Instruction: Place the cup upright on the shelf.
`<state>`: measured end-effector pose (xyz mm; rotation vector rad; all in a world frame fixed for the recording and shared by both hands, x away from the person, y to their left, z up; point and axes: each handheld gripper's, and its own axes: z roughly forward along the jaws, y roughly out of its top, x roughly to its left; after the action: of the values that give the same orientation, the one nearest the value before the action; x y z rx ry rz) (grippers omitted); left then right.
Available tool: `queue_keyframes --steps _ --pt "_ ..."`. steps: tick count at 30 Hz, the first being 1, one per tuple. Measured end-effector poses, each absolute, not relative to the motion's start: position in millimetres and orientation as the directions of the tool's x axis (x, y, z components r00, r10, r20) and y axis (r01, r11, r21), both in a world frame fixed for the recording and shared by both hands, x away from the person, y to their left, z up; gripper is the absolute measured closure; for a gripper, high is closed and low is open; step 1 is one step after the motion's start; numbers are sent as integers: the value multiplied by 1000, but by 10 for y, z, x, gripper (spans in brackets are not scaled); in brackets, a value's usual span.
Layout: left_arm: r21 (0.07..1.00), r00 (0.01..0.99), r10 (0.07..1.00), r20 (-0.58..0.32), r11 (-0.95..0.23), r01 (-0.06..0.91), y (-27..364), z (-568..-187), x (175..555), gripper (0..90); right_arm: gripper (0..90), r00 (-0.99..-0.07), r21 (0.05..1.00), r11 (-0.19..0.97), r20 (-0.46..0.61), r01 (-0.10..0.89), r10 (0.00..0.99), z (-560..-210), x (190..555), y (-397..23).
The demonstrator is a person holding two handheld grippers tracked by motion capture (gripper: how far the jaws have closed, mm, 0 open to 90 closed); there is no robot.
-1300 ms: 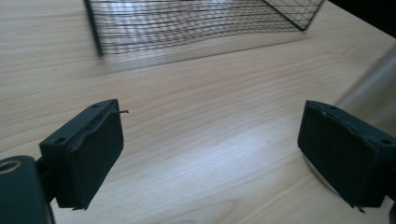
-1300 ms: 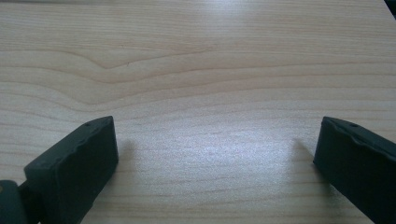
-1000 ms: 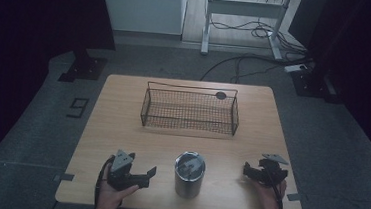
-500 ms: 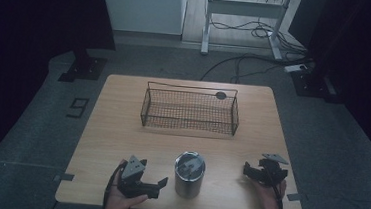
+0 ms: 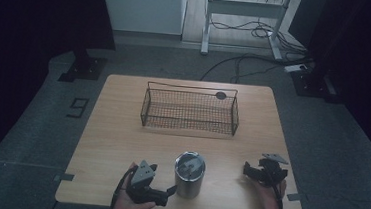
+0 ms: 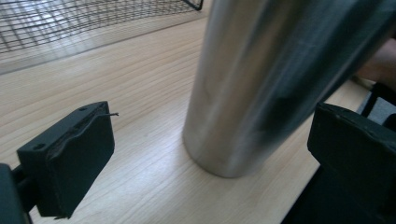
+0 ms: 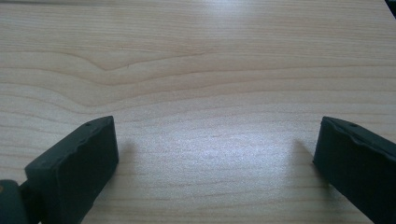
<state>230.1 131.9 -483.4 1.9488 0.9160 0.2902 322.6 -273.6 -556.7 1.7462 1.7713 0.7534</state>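
I hold two grippers over one table (image 5: 121,129). On it stand one steel cup (image 5: 189,175) and one wire basket (image 5: 189,110); I count nothing else on the wood.

The cup is my landmark. It stands upright near the table's front edge, about midway along it, with a lid on top. The basket sits well behind the cup, toward the far edge, and looks empty.

My left gripper (image 5: 159,191) lies just left of the cup, low and at the front edge, pointing toward it. In the left gripper view its jaws are spread wide, one on each side of the cup (image 6: 261,88); I see a gap of bare wood between the left jaw and the steel, and I cannot tell whether the right jaw touches. The cup's foot rests flat on the wood.

My right gripper (image 5: 256,172) rests well to the right of the cup, apart from it. In the right gripper view its two jaws are also spread wide, with bare wood (image 7: 196,93) between them.
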Motion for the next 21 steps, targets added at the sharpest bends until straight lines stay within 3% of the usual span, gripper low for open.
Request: queue_keyframes --steps 21 --pt "835 735 669 -107 -341 432 980 -4738 2306 0 0 -19 714 7 9 700 1000 -5567 3227 -2737"
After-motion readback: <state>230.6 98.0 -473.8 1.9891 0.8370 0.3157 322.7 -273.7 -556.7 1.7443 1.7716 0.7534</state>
